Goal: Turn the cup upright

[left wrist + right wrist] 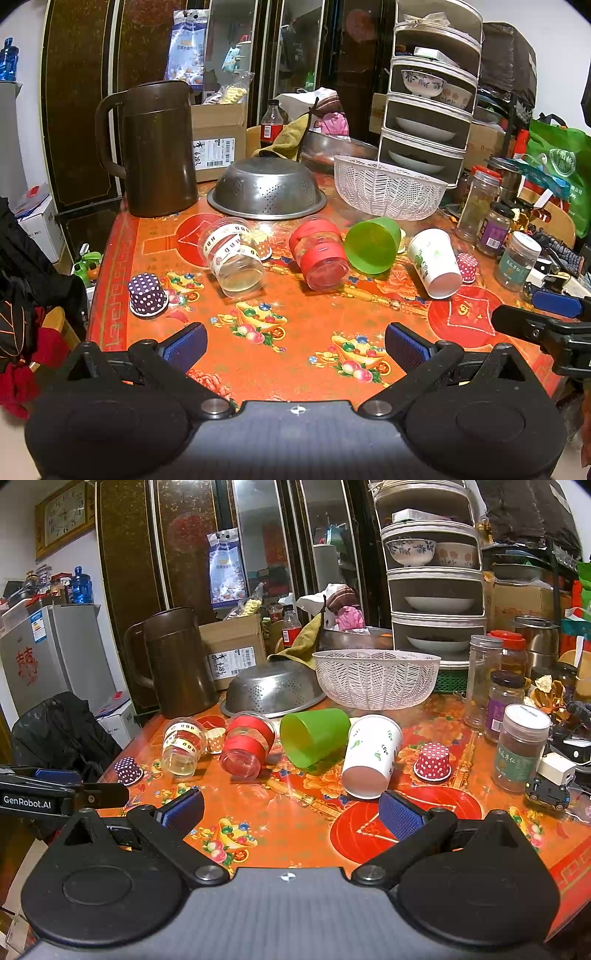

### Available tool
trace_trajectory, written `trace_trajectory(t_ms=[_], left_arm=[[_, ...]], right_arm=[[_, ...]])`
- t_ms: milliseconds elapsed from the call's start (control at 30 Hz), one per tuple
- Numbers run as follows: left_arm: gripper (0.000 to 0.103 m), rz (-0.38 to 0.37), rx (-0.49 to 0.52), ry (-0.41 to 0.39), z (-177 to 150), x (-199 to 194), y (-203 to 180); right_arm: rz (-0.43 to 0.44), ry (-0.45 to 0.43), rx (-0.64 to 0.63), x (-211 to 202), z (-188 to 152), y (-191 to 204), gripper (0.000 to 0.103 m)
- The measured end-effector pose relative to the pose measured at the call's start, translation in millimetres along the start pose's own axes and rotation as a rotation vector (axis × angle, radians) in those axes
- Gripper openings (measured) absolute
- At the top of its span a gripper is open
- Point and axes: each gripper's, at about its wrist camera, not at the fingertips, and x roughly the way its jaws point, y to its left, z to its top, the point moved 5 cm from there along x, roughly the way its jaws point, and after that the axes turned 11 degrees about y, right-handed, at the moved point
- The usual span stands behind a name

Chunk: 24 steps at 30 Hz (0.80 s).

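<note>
Four cups, including a green cup (372, 244) and white cup (369, 756), lay tipped on the bench (303, 332) beyond both open, empty tongs (295, 345) (291, 812).

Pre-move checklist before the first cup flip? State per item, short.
1. Left tongs open and empty: ok.
2. Right tongs open and empty: ok.
3. Cups need flipping: white paper cup, green cup, red-banded cup and clear taped cup all lie on their sides: not ok.
4. Path from right tongs to white paper cup clear: ok.
5. Room to stand it up: red polka-dot cupcake liner sits close beside: cannot tell.
6. Cups empty: cannot tell.
</note>
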Motion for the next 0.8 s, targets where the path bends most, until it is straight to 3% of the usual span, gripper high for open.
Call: trace_trajectory(t_ms=[800], left_arm=[[0.103, 0.008, -0.005, 0.008, -0.2, -0.1, 0.2]], right_arm=[[-0.004, 0.001, 0.002, -2.5, 0.3, -3.1, 0.102]])
